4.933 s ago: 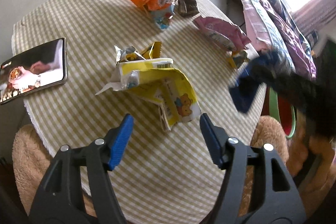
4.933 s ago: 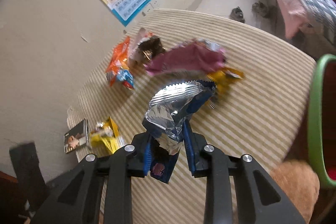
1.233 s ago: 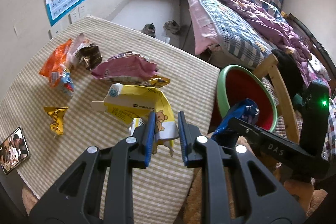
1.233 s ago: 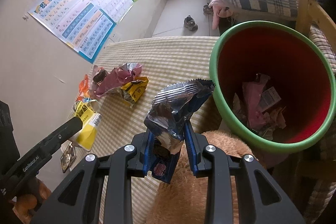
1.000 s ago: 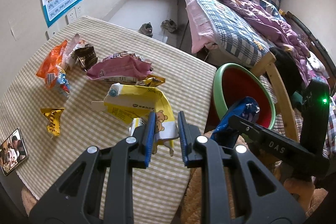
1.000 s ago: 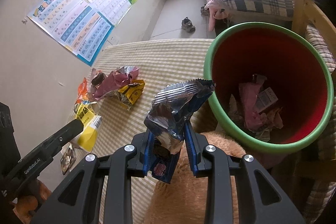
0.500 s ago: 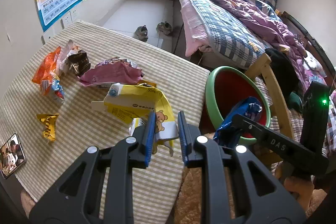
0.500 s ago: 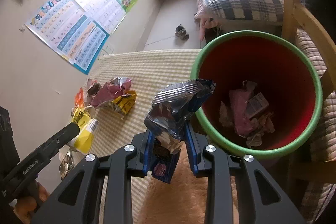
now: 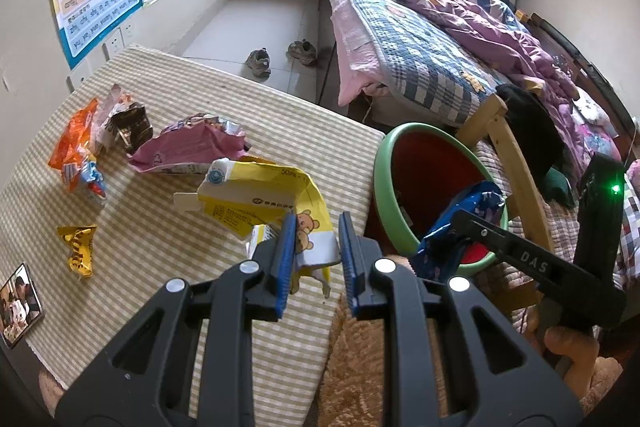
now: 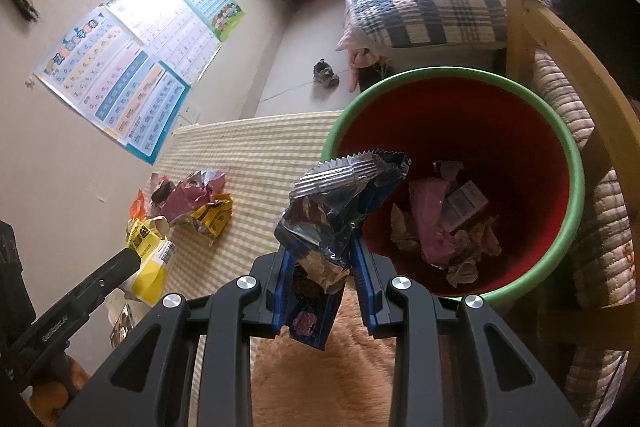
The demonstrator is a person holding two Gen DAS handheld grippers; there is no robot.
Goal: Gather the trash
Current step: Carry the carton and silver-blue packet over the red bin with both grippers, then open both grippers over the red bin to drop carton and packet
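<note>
Leftmost, on the checked surface (image 9: pixel 192 107), lie an orange wrapper (image 9: pixel 74 147), a small yellow wrapper (image 9: pixel 80 247) and a pink bag (image 9: pixel 188 147); next, the left gripper (image 9: pixel 314 259) has its jaws clamped on a yellow carton (image 9: pixel 264 199) held above the surface edge; rightward, the right gripper (image 10: pixel 322 277) clamps a blue foil wrapper (image 10: pixel 340 203) at the near rim of the green bin (image 10: pixel 576 163), which holds crumpled trash (image 10: pixel 440 223)

Crumpled blue foil wrapper (image 10: pixel 340 223), silver inside showing: pinched in my right jaws, at the bin's near rim. Torn yellow carton (image 9: pixel 272 211) with bear print: pinched in my left jaws above the worktop (image 9: pixel 208 87). Red bin (image 10: pixel 568 163), green rim: holds pink and paper scraps. Pink (image 9: pixel 188 151), orange (image 9: pixel 74 151), small yellow (image 9: pixel 78 247) wrappers: lying on worktop.
</note>
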